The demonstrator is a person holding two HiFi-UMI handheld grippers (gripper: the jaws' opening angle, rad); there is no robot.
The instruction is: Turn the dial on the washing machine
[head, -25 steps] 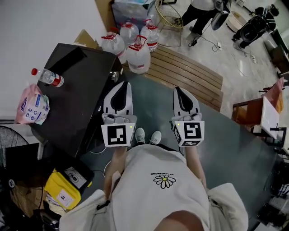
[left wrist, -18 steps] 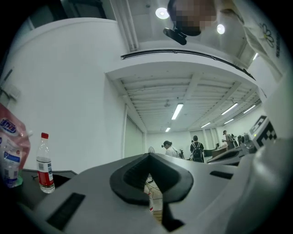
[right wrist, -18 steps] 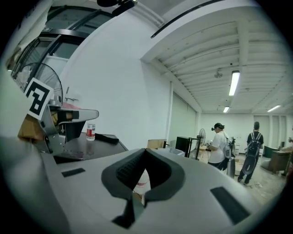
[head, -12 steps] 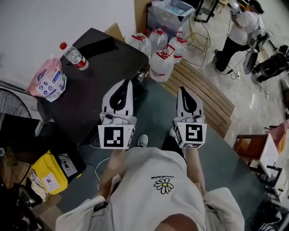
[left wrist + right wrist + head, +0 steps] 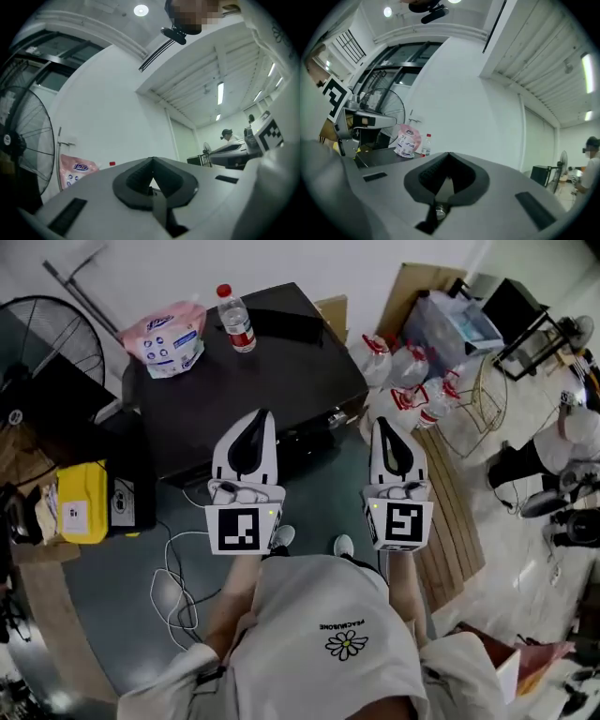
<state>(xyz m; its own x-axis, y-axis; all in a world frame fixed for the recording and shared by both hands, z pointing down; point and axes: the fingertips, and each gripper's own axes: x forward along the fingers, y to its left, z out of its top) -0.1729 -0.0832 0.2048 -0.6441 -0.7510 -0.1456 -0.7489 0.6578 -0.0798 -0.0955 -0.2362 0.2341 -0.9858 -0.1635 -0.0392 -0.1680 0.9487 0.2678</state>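
Observation:
The washing machine (image 5: 253, 371) is a black box with a flat top, seen from above in the head view. Its front control strip (image 5: 314, 432) faces me, and the dial on it is too small to make out. My left gripper (image 5: 255, 418) hangs over the machine's near edge, jaws shut on nothing. The right gripper (image 5: 387, 425) is held level with it over the floor, just right of the machine's front corner, also shut and empty. In the left gripper view (image 5: 151, 159) and the right gripper view (image 5: 448, 153) the jaws meet in a point, aimed at a white wall.
A pink packet (image 5: 167, 337) and a water bottle (image 5: 232, 319) stand on the machine's far side. A fan (image 5: 47, 343) and a yellow box (image 5: 80, 507) are to the left, with cables (image 5: 173, 568) on the floor. Water jugs (image 5: 403, 381) and wooden slats (image 5: 459, 512) lie to the right.
The view has swung round, so the machine has moved from the left side to straight ahead. Both grippers stay shut and side by side, now closer to its front edge.

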